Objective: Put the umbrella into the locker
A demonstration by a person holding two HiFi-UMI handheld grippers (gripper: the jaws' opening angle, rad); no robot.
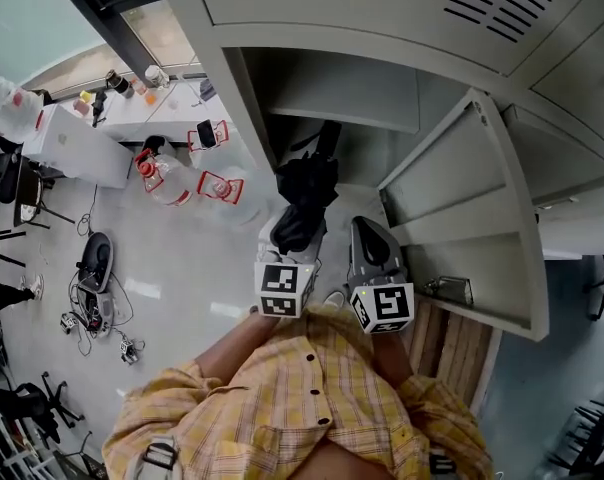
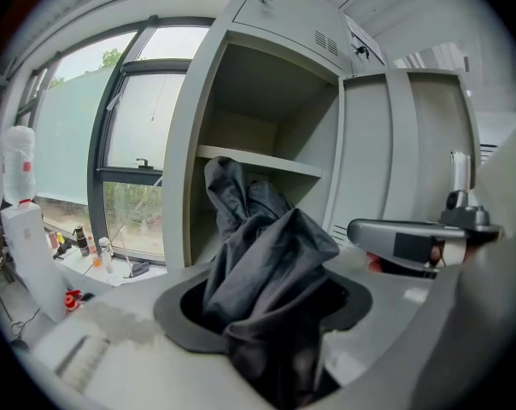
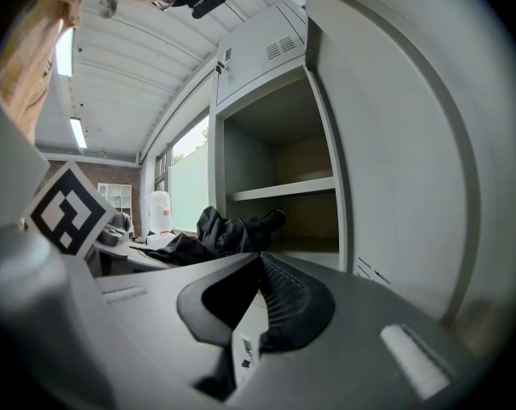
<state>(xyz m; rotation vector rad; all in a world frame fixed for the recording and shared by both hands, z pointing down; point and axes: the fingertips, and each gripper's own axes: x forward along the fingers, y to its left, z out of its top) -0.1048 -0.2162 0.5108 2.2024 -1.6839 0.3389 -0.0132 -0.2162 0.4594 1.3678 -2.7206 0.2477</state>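
A folded black umbrella (image 1: 304, 203) sticks out of my left gripper (image 1: 285, 243), which is shut on its cloth. It is held up in front of the open grey locker (image 1: 332, 93). In the left gripper view the bunched umbrella (image 2: 262, 254) fills the space between the jaws of the left gripper (image 2: 271, 301), with the locker shelf (image 2: 258, 162) just behind it. My right gripper (image 1: 362, 230) is beside it on the right, shut and empty. The right gripper (image 3: 260, 263) points at the locker's lower compartment (image 3: 301, 220), and the umbrella (image 3: 228, 229) shows to its left.
The locker door (image 1: 467, 218) stands open at the right. Water jugs (image 1: 172, 180) stand on the floor at the left beside a white desk (image 1: 87, 148). Cables and gear (image 1: 94, 308) lie on the floor. Wooden boards (image 1: 452, 343) lie under the door.
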